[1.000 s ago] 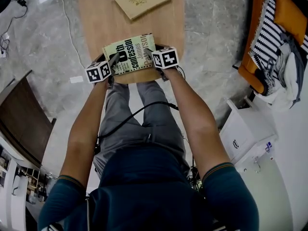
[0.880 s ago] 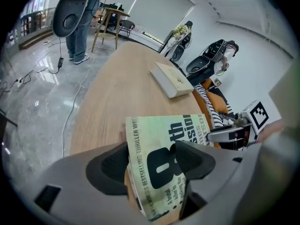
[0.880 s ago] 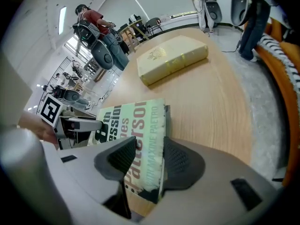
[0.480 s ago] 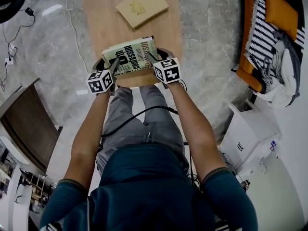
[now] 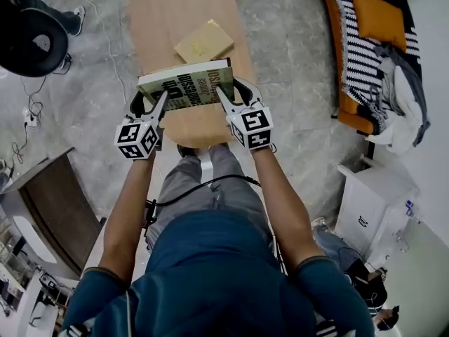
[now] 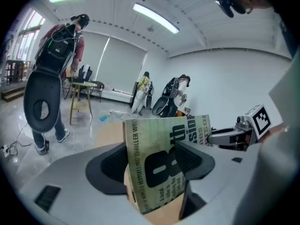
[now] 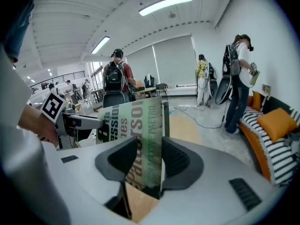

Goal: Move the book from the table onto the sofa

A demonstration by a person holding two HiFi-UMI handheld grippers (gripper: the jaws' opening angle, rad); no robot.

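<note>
Book [image 5: 186, 86] in carry, lifted off table [image 5: 158, 12]; transfer to sofa [image 5: 351, 55] pending.
Left gripper [image 5: 156, 104] is clamped on the book's left end and right gripper [image 5: 226, 95] on its right end, with the cover spanning level between them. The right jaws have just been closing on it. A second earlier the book lay at the table's near edge; now it is raised well above it, and a tan book [image 5: 204, 41] lies beyond both grippers. The sofa is well off to the right gripper's side. The next move probably calls for swinging both grippers right together, keeping the grip even.
</note>
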